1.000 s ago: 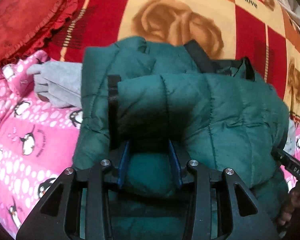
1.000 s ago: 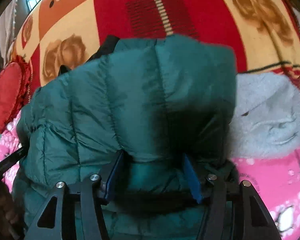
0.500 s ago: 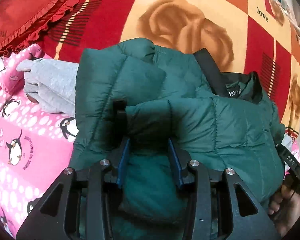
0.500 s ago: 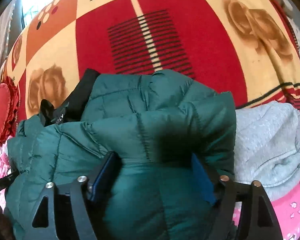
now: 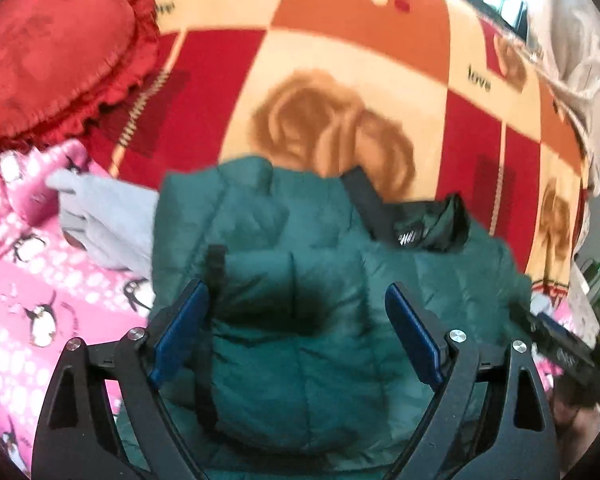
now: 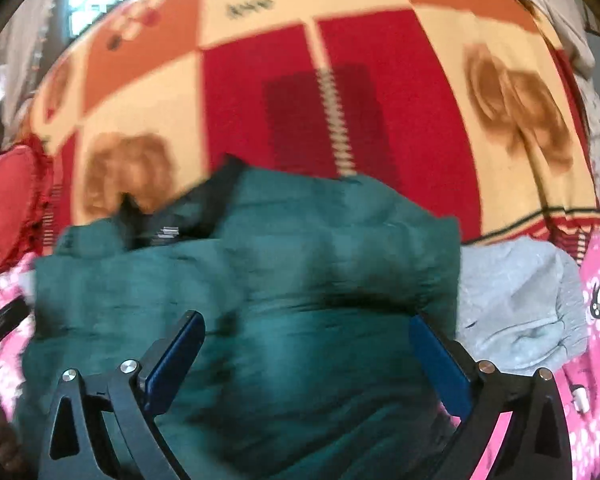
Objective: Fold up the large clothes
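Lying folded on the rose-patterned blanket [image 5: 339,60], the green puffer jacket [image 5: 300,280] (black collar at one o'clock) sits beside a grey garment [image 6: 515,304]. Left tool [image 5: 296,332] and right tool [image 6: 303,360] have just been opening; both jaws gape wide over the jacket, gripping nothing.

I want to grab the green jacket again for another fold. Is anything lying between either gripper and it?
Nothing visible does. The green jacket lies right under both the left gripper and the right gripper, whose jaws have just been opening. The grey garment only lies beside it.
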A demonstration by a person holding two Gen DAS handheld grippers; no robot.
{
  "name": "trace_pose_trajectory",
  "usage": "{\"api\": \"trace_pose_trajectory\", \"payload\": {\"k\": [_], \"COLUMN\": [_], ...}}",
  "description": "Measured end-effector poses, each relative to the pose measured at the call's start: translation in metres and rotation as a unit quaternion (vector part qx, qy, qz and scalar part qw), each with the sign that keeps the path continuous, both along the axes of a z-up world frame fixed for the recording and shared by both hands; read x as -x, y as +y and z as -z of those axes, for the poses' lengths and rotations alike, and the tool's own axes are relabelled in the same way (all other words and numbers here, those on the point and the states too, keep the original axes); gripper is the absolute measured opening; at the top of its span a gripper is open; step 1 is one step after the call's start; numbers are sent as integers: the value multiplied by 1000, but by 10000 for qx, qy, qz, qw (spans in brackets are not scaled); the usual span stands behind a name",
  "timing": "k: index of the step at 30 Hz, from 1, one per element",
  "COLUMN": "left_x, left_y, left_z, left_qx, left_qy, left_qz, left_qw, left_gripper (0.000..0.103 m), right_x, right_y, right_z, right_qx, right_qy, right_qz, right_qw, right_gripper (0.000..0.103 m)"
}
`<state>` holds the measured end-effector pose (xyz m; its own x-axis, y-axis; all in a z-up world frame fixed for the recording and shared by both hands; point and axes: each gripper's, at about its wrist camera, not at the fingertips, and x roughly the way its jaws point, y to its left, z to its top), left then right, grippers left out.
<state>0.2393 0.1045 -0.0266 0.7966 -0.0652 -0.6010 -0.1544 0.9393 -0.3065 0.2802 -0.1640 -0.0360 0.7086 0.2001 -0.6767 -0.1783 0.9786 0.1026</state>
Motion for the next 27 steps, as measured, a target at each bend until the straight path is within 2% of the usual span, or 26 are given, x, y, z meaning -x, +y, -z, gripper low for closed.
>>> {"api": "trace_pose_trajectory", "payload": {"k": [2, 3, 5, 6, 7, 9, 27], "left_x": [-6, -12, -24, -26, -28, -29, -27], "left_y": [-1, -3, -5, -3, 0, 2, -4], "left_z": [8, 20, 49, 55, 56, 54, 56], "left_qx": [15, 29, -21, 17, 102, 160, -34], "left_qy": [273, 587, 1325, 1417, 1376, 1404, 1356], "left_qz": [65, 137, 249, 253, 228, 204, 175], "left_qw": [9996, 9982, 9909, 9896, 9902, 9898, 9906], "left_gripper": [90, 90, 91, 91, 91, 91, 96], "right_x": [12, 14, 10, 8, 6, -1, -4], "right_y": [23, 33, 56, 63, 66, 64, 64], "right_z": [-1, 4, 32, 47, 57, 58, 58], "right_qx": [-28, 8, 371, 598, 713, 581, 507], "right_qy": [4, 88, 544, 659, 671, 746, 728], "right_qz": [-388, -525, -790, -862, -893, -887, -885], "right_qw": [9992, 9986, 9947, 9923, 9912, 9916, 9921], "right_gripper": [102, 102, 103, 103, 103, 103, 103]}}
